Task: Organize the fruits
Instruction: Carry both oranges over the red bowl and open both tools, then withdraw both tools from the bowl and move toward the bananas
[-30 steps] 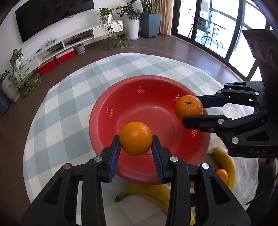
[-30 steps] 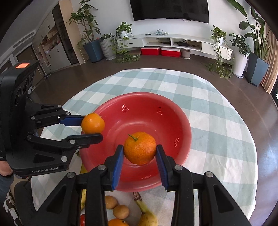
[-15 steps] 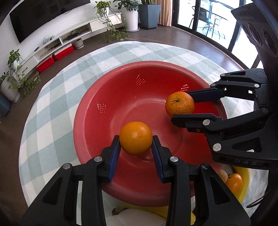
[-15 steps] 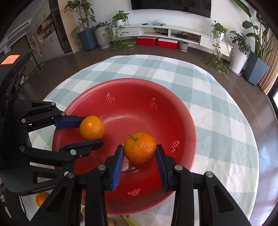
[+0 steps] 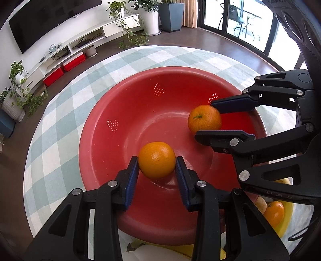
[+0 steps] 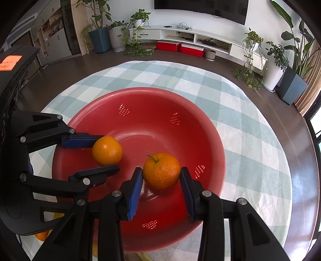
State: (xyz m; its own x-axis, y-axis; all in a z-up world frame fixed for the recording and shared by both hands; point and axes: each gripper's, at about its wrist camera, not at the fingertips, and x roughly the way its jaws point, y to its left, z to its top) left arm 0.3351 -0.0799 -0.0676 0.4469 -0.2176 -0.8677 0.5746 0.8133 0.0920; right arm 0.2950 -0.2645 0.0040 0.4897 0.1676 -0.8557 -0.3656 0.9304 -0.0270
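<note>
A smooth round orange [image 5: 156, 159] is being gripped by the left gripper [image 5: 157, 173] inside the red perforated plastic basin [image 5: 120, 96]. At its two o'clock, a stemmed orange [image 6: 161, 171] is being released as the right gripper [image 6: 161, 185] jaws are opening.

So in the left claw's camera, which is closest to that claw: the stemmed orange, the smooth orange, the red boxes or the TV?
1. Smooth orange, between the left claw pads.
2. Stemmed orange, right side of the red bowl.
3. Red boxes, floor, far left.
4. TV, on the wall.
</note>
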